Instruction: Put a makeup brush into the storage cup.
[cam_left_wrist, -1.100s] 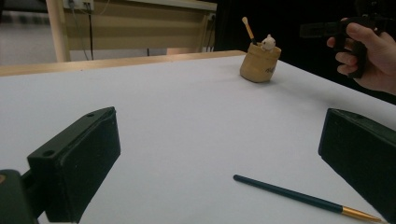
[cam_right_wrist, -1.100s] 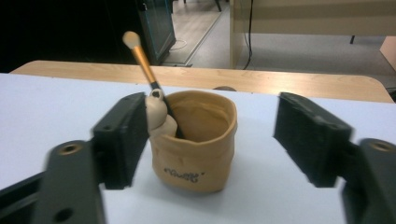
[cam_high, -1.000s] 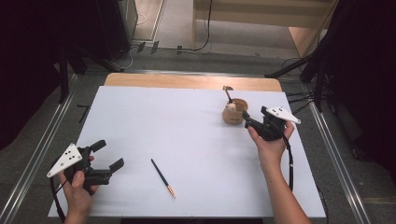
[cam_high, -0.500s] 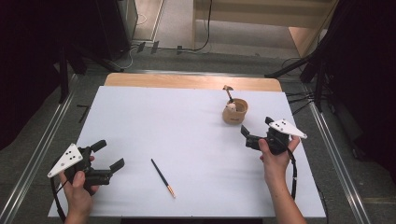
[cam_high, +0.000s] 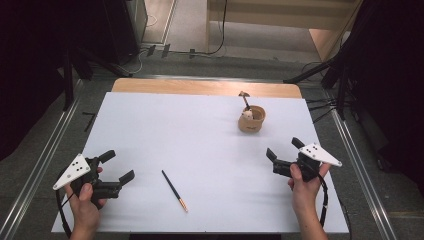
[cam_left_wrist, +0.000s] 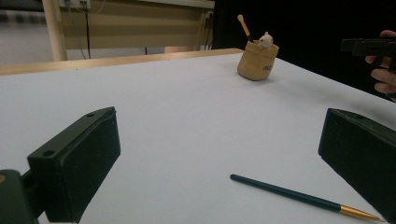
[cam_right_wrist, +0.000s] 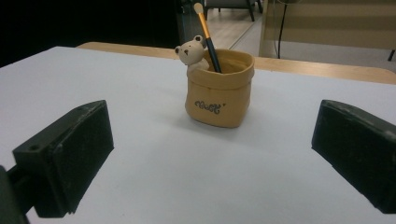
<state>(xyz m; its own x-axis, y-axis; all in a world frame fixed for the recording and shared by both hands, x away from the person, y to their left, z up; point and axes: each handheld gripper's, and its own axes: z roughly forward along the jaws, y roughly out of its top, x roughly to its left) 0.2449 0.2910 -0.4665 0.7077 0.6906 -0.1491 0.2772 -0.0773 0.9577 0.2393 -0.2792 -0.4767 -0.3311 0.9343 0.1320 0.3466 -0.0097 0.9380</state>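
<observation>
A tan pot with a small bear figure and one brush standing in it sits at the far right of the white table. A dark brush with a gold ferrule lies flat near the front edge. My left gripper is open just left of that brush, which lies low between its jaws in the left gripper view. My right gripper is open, held near the right edge, and faces the pot from a short way back. Nothing is between either pair of jaws.
A wooden strip runs along the table's far edge. Metal rails flank the table on the floor, and cables lie off its far right corner. In the left gripper view the other hand and its gripper hover at the right.
My right gripper has drawn back from the pot toward the near right of the table, open and empty. The left gripper and the lying brush have not moved.
</observation>
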